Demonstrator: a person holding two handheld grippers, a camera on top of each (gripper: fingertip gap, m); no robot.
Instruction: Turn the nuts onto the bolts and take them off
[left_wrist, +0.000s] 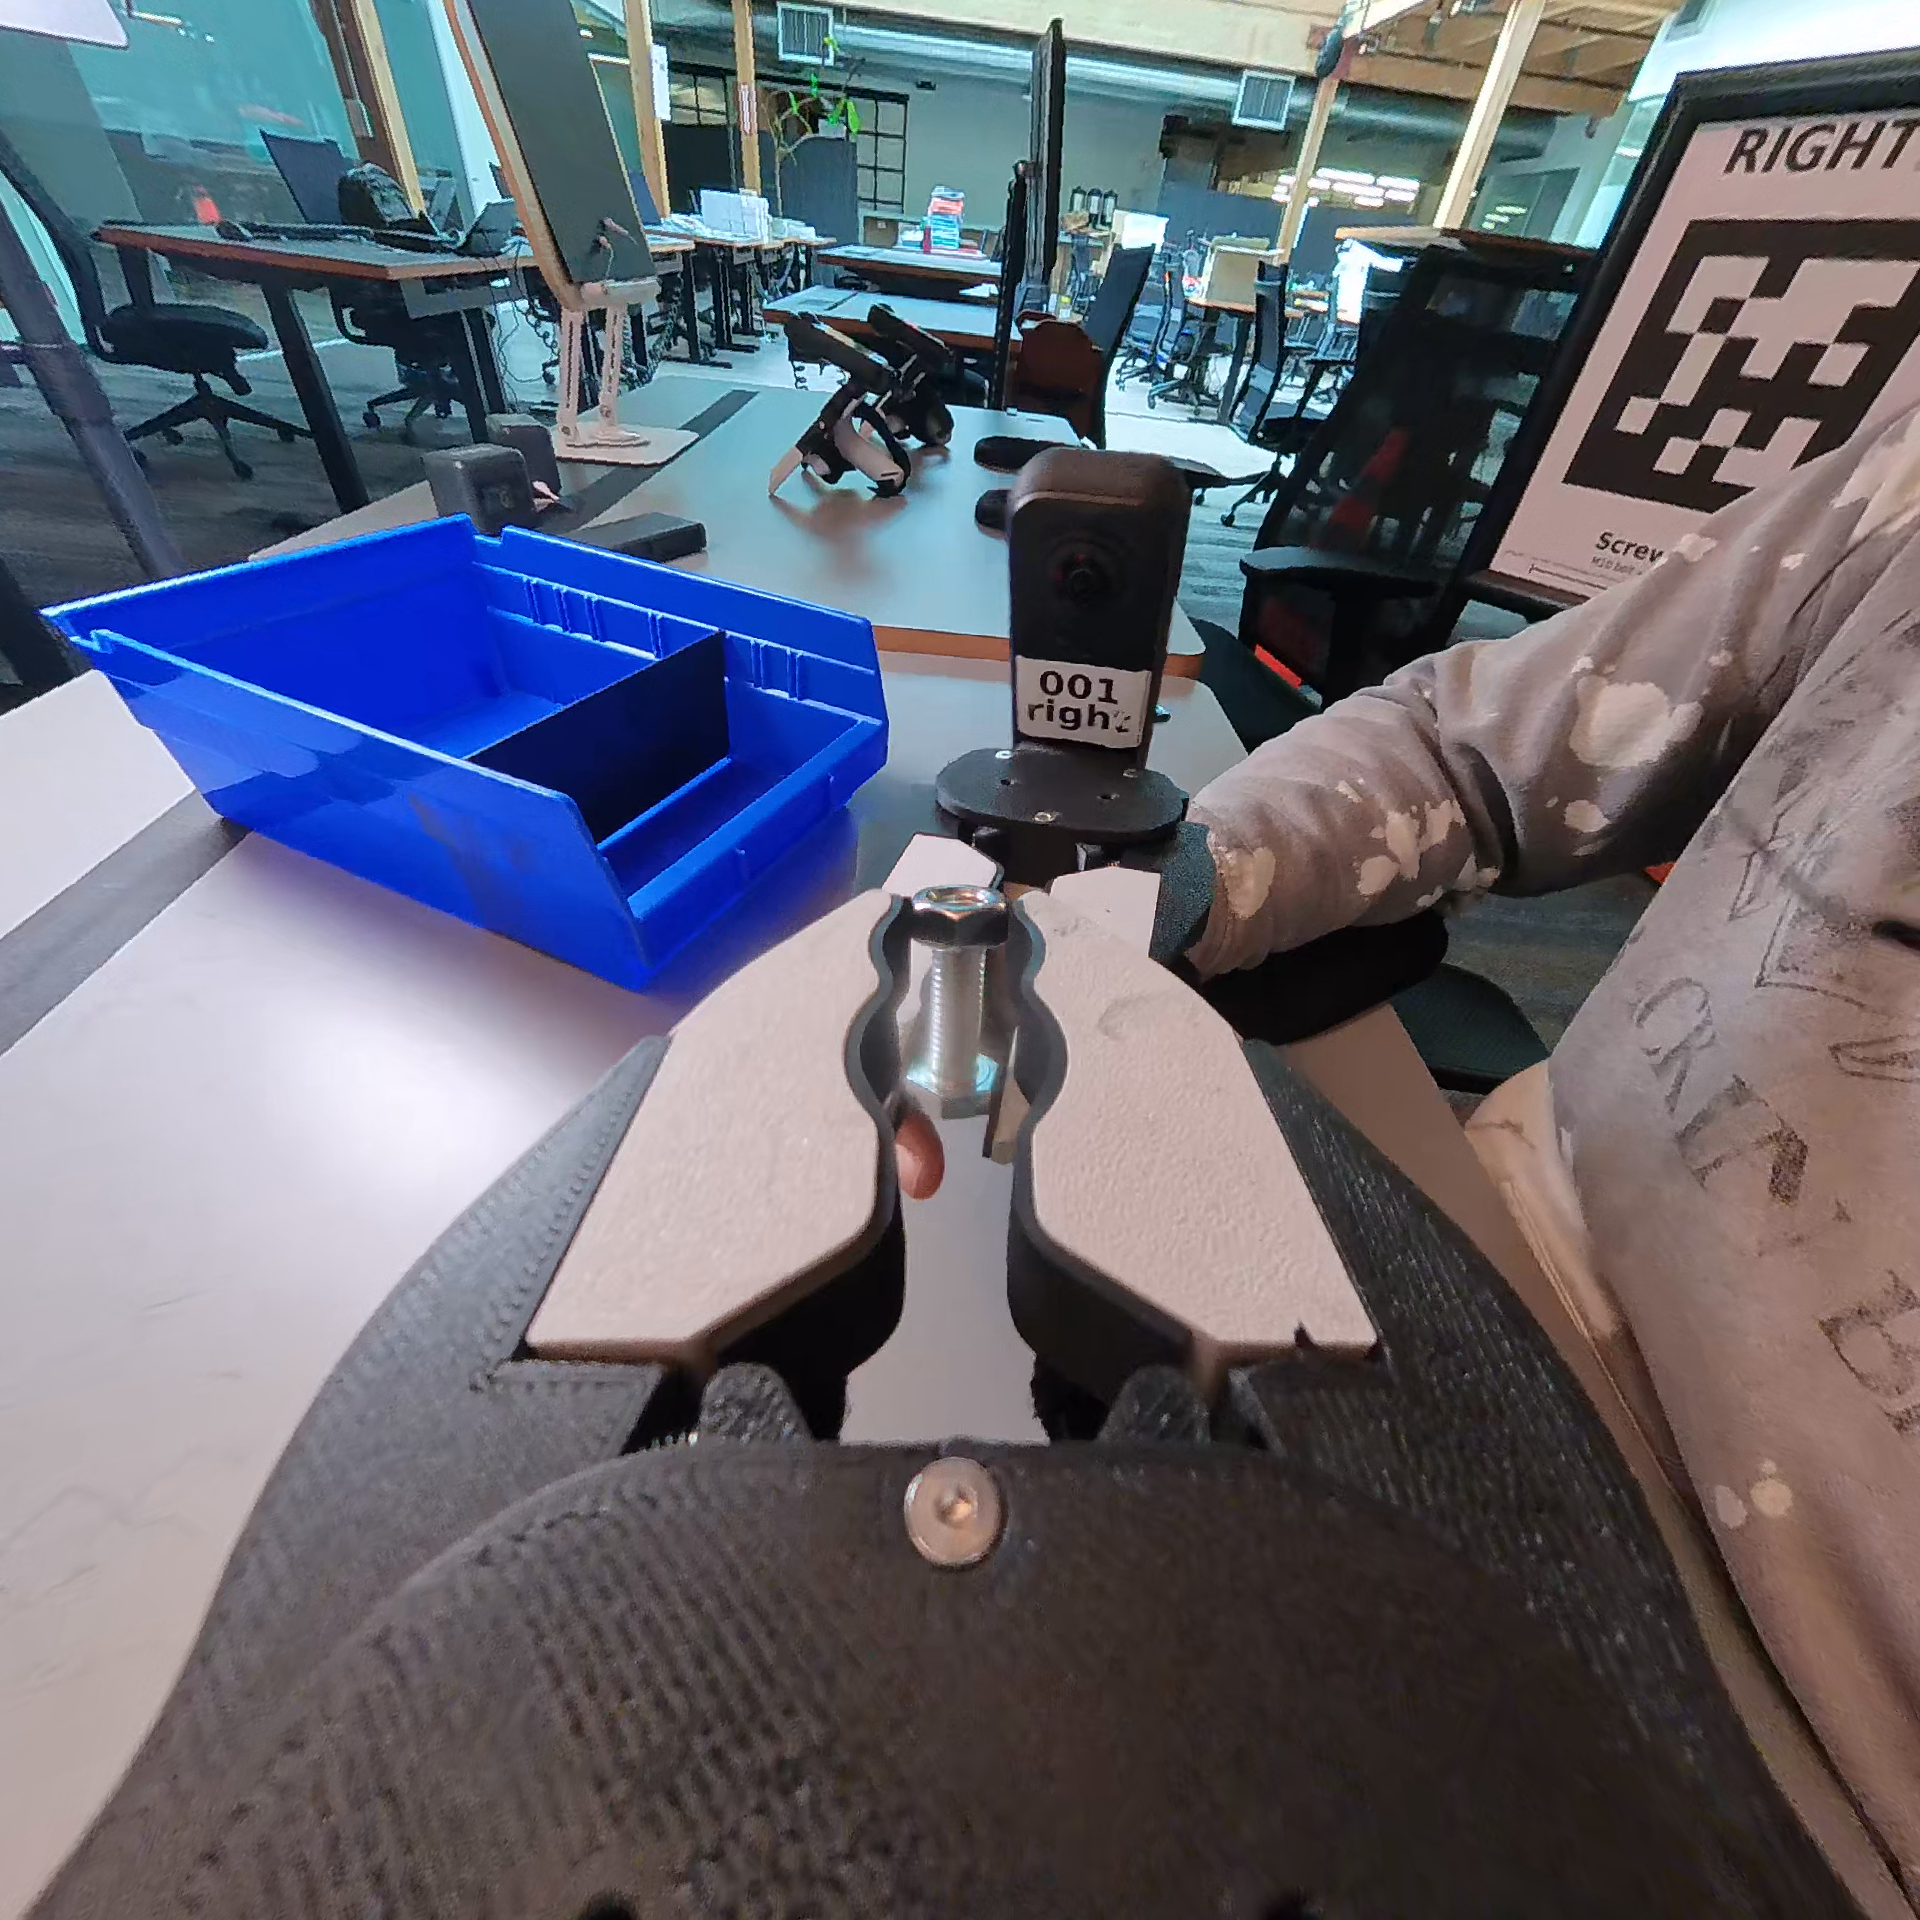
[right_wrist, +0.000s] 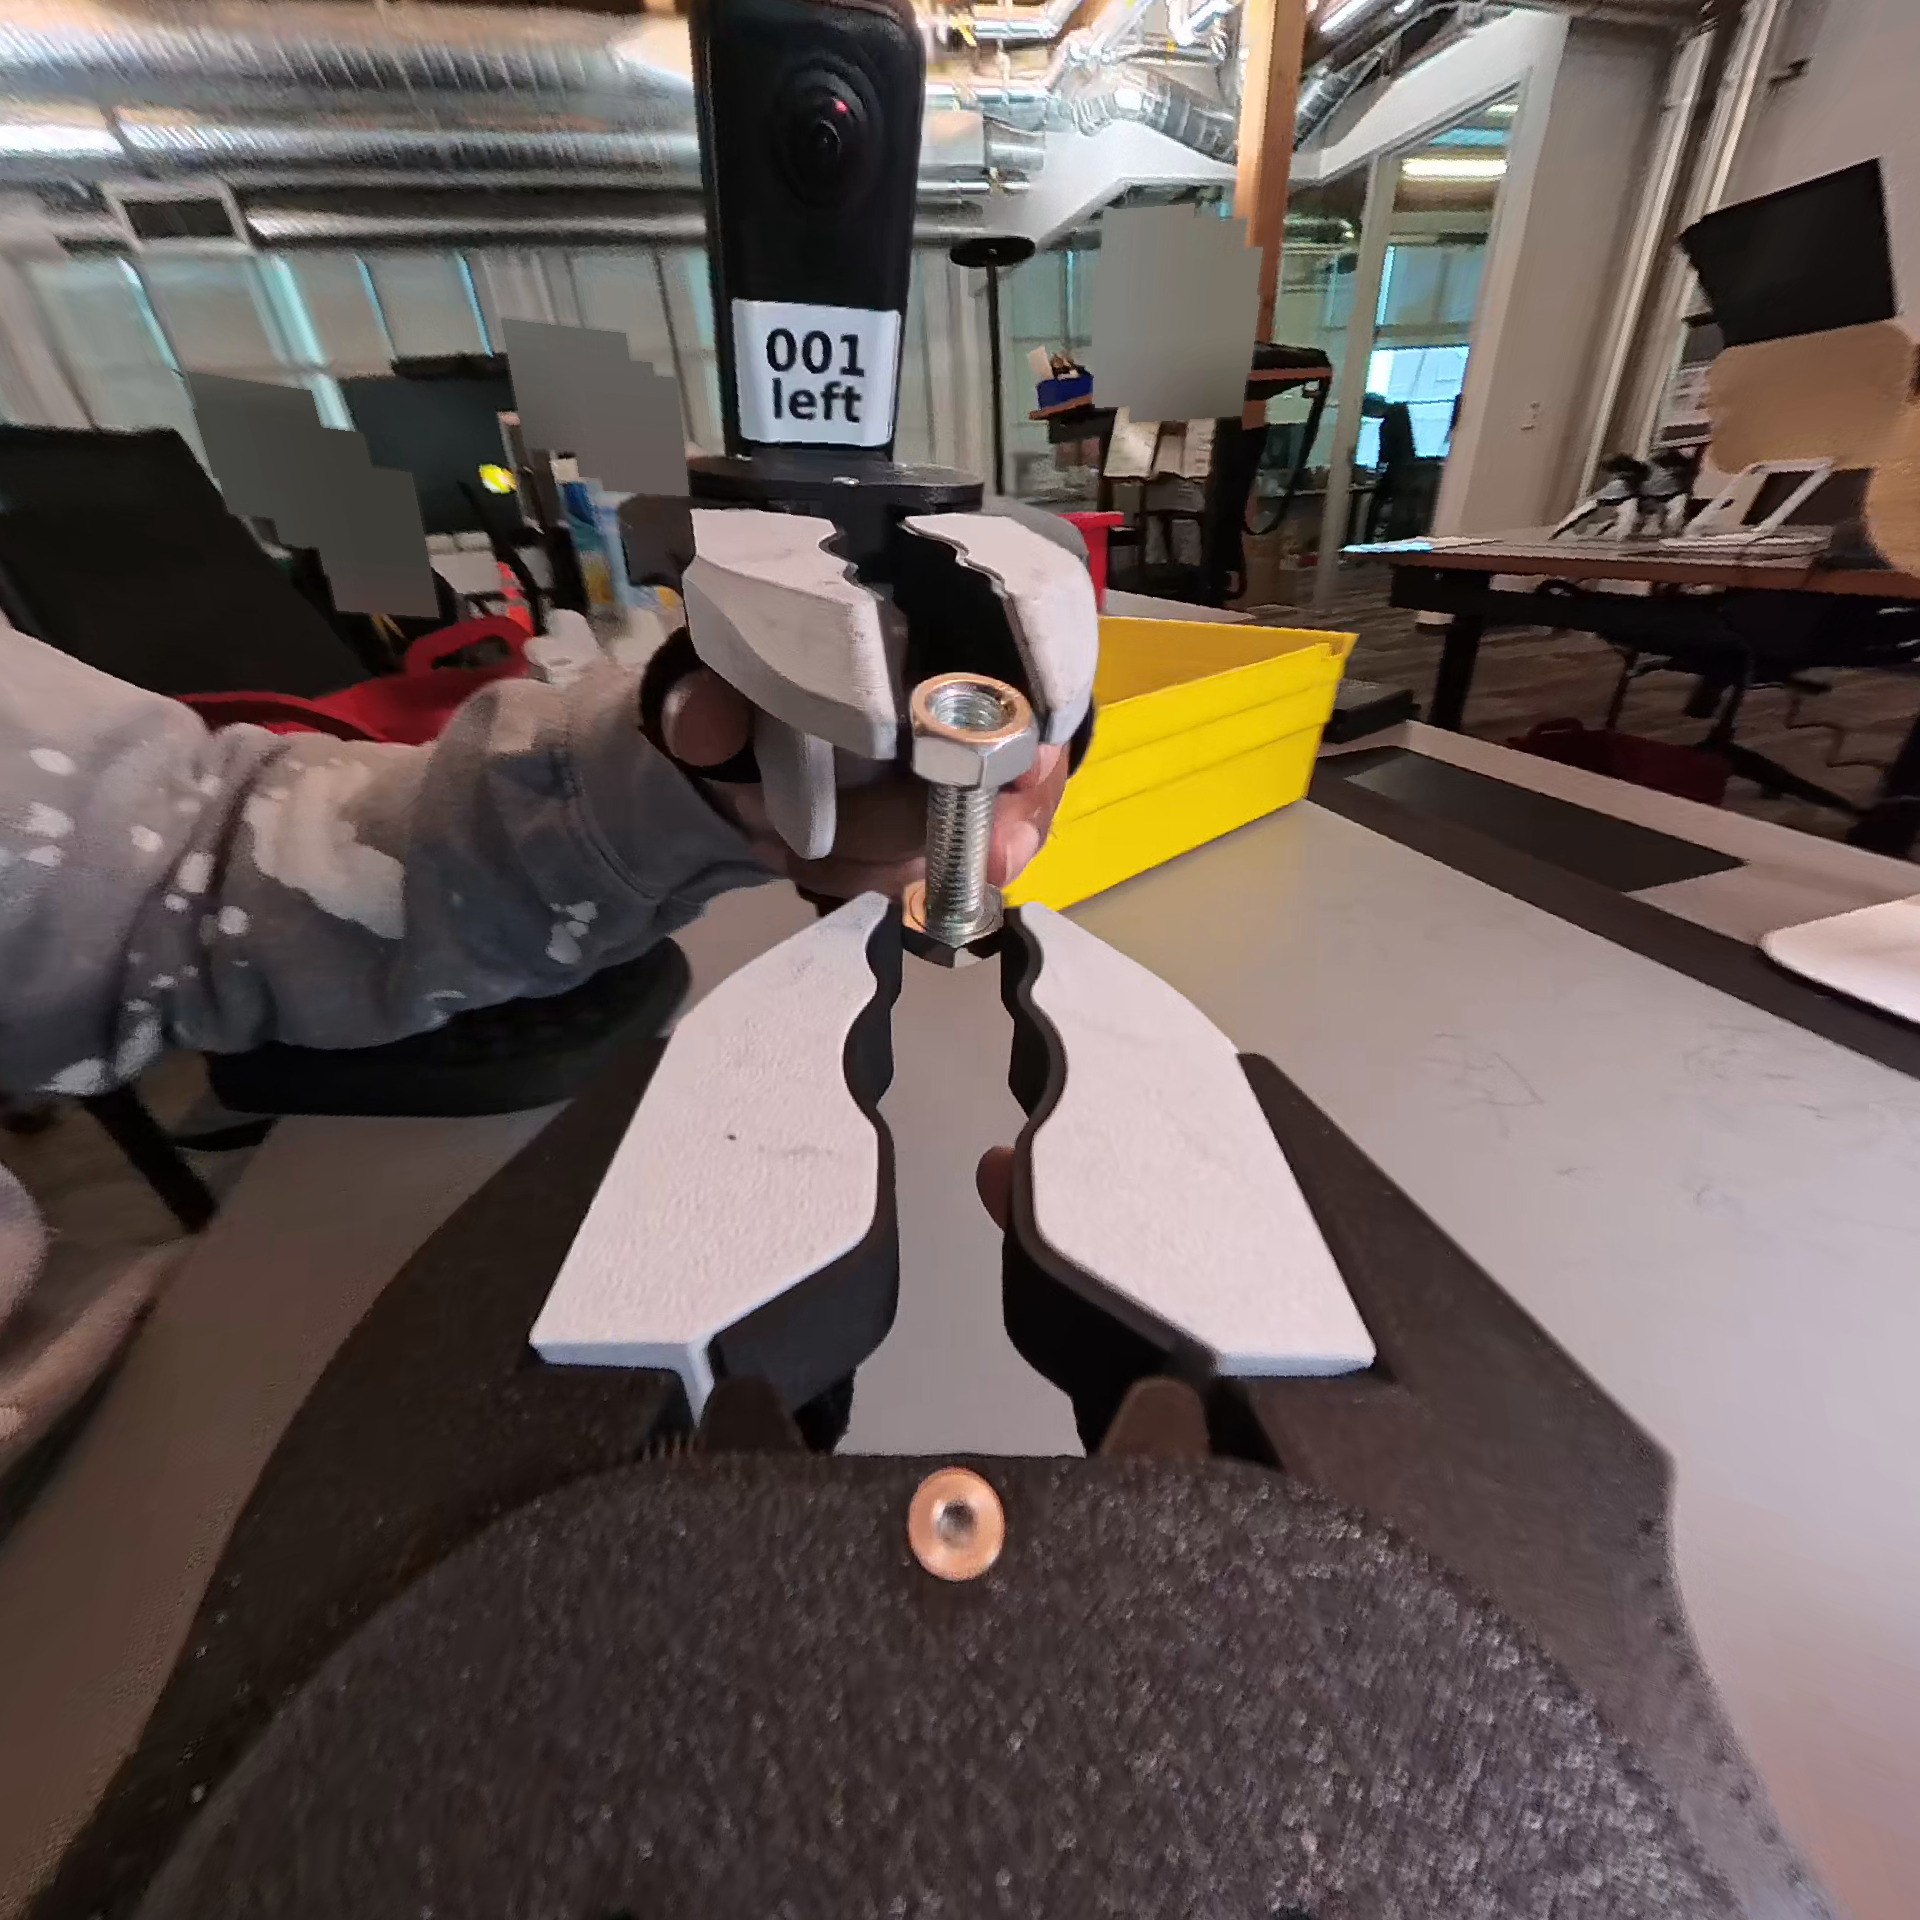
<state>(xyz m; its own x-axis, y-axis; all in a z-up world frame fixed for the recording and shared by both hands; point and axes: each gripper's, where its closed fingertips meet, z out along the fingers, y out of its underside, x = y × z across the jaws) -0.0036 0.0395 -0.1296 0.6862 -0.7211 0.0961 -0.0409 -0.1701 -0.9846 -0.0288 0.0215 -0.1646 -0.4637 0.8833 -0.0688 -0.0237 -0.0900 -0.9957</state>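
Bolt (right_wrist: 954, 831), zinc-bright, threaded along its shank: we log it held in the air over the grey table (right_wrist: 1455, 1039), stretched lengthwise between two grippers that face each other tip to tip.

Nut (right_wrist: 971, 722), hexagonal, same finish: we find it at the very end of the bolt, its threaded bore open toward the right wrist camera.

Left gripper (left_wrist: 956, 914): we record its white fingers (left_wrist: 748, 1122) drawn in to a narrow gap, with the nut seated in the wavy black recess between them. From the opposite view those fingers close around the nut from both sides.

Right gripper (right_wrist: 951, 914): its fingers are likewise nearly together, and the tips sit on either side of the bolt head (right_wrist: 951, 940). We take them to be clamped on it, though the contact itself lies in shadow.

Hand (right_wrist: 883, 821), bare, in a grey bleach-speckled sleeve (right_wrist: 364, 831): it is wrapped around the left gripper's handle, behind the bolt.

Blue bin (left_wrist: 312, 748), plastic, with a black divider (left_wrist: 623, 727) across it: it stands on the table to the left of the grippers in the left wrist view, well apart from the bolt.

Yellow bin (right_wrist: 1195, 727), plastic: it stands on the table beyond the bolt in the right wrist view.
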